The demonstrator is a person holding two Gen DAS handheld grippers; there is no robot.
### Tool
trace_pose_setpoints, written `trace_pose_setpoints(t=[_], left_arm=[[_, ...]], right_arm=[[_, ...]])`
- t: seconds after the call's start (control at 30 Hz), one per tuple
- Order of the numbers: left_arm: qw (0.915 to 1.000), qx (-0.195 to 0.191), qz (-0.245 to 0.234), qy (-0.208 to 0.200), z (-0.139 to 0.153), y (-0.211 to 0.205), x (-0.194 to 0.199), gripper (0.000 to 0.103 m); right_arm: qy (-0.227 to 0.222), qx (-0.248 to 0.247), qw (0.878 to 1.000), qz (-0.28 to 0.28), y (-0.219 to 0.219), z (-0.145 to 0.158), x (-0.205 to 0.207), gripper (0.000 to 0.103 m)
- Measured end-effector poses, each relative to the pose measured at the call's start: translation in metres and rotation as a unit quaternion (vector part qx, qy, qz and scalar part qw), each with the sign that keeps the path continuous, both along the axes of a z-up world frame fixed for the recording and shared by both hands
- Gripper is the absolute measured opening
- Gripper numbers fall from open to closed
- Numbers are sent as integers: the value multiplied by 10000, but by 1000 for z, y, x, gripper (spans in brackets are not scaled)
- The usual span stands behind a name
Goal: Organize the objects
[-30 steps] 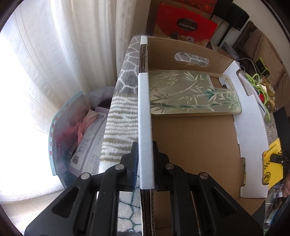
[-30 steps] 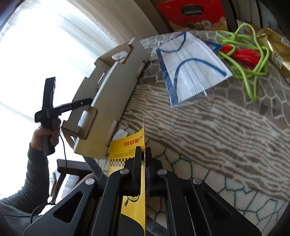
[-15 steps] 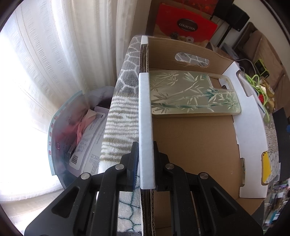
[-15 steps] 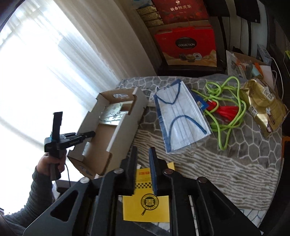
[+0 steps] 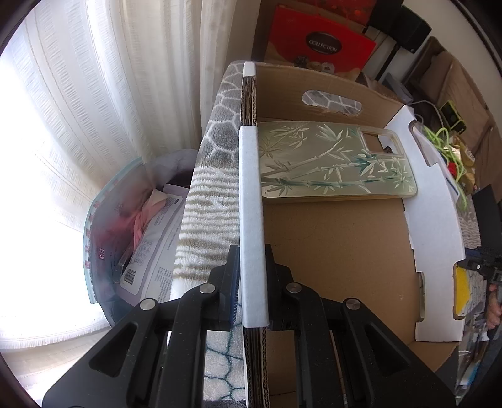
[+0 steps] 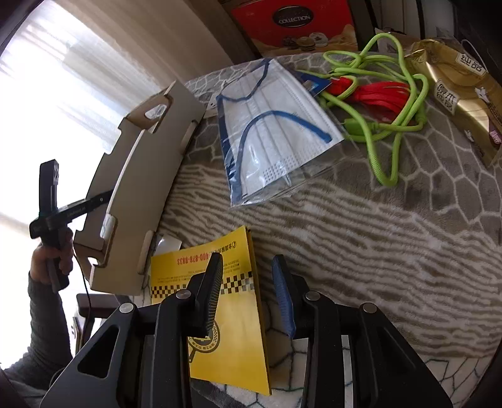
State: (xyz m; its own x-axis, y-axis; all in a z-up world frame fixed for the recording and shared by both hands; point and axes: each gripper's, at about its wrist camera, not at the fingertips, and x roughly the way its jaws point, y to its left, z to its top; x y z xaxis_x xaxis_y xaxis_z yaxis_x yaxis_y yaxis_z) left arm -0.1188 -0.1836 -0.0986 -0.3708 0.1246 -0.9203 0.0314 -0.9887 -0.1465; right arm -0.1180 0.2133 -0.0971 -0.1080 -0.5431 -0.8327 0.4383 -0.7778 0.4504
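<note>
The word "COLLECTION" stands in pale letters on a dark oval on the red gift box (image 6: 295, 23), far ahead of the right tongs (image 6: 248, 293); the left wrist view shows the same oval. The yellow booklet (image 6: 232, 317) lying under those tongs carries upside-down red digits, roughly "400-878-8833", above a black-and-yellow checker band. The gold packet (image 6: 461, 97), far ahead to the right, bears large Chinese characters. A barcode marks the plastic pouch (image 5: 138, 251) left of the left tongs (image 5: 252, 279).

Left gripper (image 5: 251, 282) has its jaws clamped together; right gripper (image 6: 248, 292) points downward, jaws parted.
</note>
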Motion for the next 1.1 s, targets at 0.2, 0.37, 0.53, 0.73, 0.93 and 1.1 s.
trace_pose_setpoints(t=[0.2, 0.37, 0.53, 0.73, 0.93, 1.1], left_arm=[[10000, 1, -4, 5, 0, 1, 0, 12], [10000, -11, -2, 6, 0, 2, 1, 12], [10000, 10, 3, -1, 0, 1, 0, 12], [10000, -1, -15, -10, 0, 1, -1, 12], [10000, -2, -28, 6, 0, 2, 0, 12], [10000, 11, -5, 4, 0, 1, 1, 12]], right_arm=[[-27, -397, 9980, 495, -10, 10, 22, 19], [-259, -581, 9959, 643, -15, 5, 28, 16], [-393, -483, 9966, 543, -26, -9, 27, 7], [-134, -603, 9981, 80, -11, 17, 18, 1], [218, -900, 9955, -203, 1, 69, 3, 0], [504, -1215, 9913, -106, -30, 110, -6, 0]])
